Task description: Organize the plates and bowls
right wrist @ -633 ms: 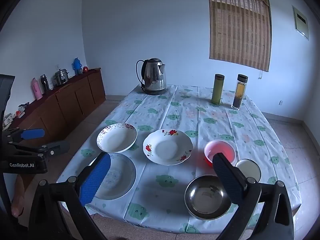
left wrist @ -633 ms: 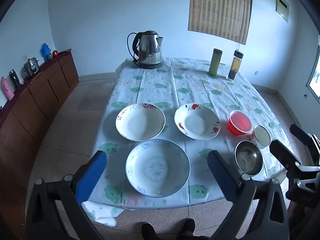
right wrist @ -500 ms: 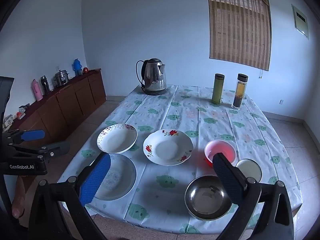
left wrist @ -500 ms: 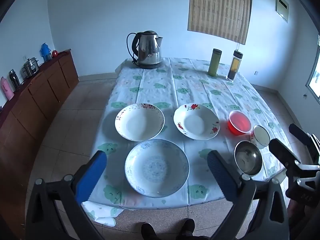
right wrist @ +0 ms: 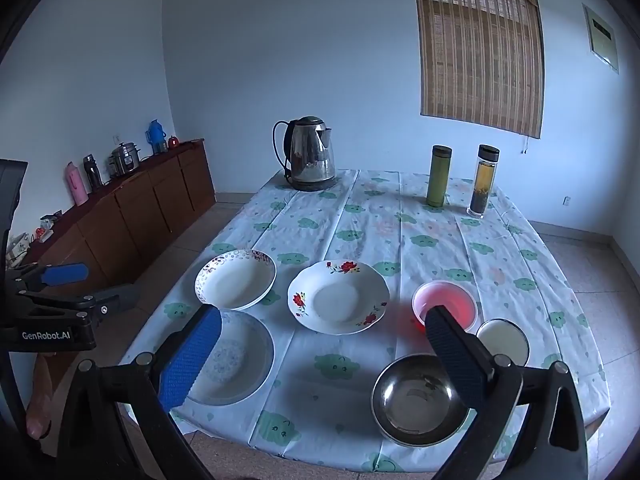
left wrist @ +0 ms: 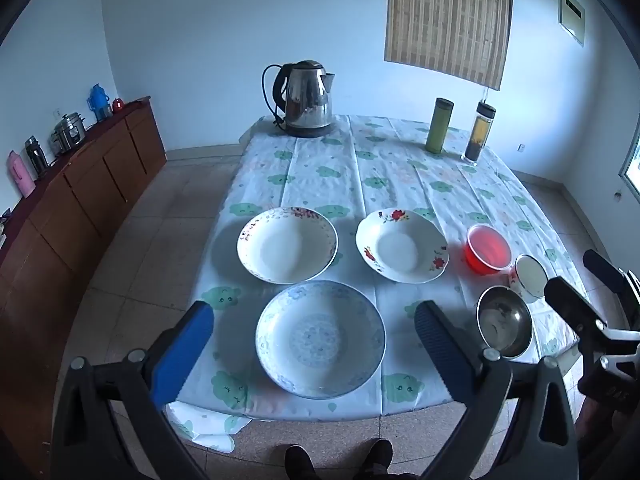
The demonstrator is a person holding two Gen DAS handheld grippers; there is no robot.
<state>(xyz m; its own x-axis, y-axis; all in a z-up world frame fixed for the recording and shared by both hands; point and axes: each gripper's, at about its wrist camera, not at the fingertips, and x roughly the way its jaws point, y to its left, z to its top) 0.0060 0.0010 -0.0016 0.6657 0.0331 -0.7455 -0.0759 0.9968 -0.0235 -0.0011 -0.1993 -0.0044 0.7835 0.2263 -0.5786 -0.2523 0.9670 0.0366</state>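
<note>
the blue-patterned plate (left wrist: 320,338) lies at the near table edge, two flowered plates behind it, the steel bowl (right wrist: 418,398) near right. nothing has shifted lately: left gripper (left wrist: 312,344) and right gripper (right wrist: 320,354) still hover released and empty, so sorting hasn't begun.

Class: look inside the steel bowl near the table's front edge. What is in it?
The steel bowl appears empty; only reflections show on its shiny bottom. The right gripper's finger covers part of its far rim, so that part is unseen.

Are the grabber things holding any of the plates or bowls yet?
No, nothing is held. The left gripper and the right gripper both have their jaws wide open, hanging in the air in front of the table.
</note>
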